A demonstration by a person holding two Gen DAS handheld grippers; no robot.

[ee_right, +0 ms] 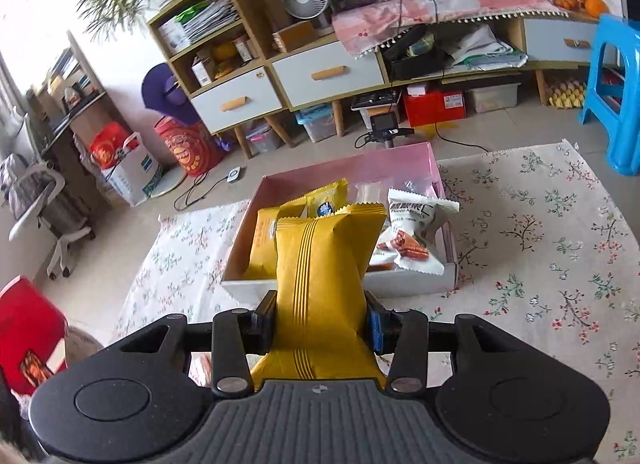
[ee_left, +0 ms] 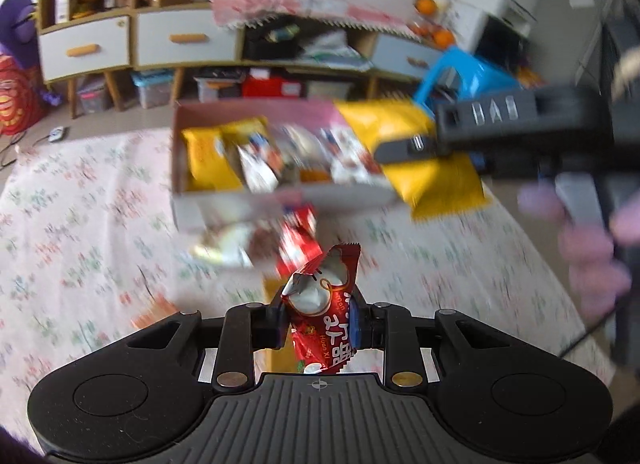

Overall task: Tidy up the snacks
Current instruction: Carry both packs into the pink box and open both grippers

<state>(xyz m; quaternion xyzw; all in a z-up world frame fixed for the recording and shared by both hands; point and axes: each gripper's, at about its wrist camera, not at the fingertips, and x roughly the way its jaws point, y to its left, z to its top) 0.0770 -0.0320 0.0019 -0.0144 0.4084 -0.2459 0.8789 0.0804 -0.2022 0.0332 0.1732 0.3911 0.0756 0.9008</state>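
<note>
My left gripper point(ee_left: 320, 320) is shut on a small red snack packet point(ee_left: 324, 304), held upright above the floral cloth point(ee_left: 80, 224). Ahead lies the pink box point(ee_left: 256, 108) with several snack packets inside, and a few loose packets point(ee_left: 256, 244) sit in front of it. My right gripper point(ee_right: 320, 316) is shut on a yellow snack bag point(ee_right: 320, 268), held just before the pink box point(ee_right: 400, 160). In the left wrist view that right gripper point(ee_left: 404, 148) comes in from the right with the yellow bag point(ee_left: 408, 144) over the box's right end.
A low cabinet with drawers point(ee_right: 328, 72) runs along the back wall. A blue plastic stool point(ee_right: 616, 92) stands at the right. Storage bins point(ee_right: 316, 124) sit under the cabinet. A hand in a purple glove point(ee_left: 592, 248) holds the right gripper. A red box point(ee_right: 28, 328) lies at the left.
</note>
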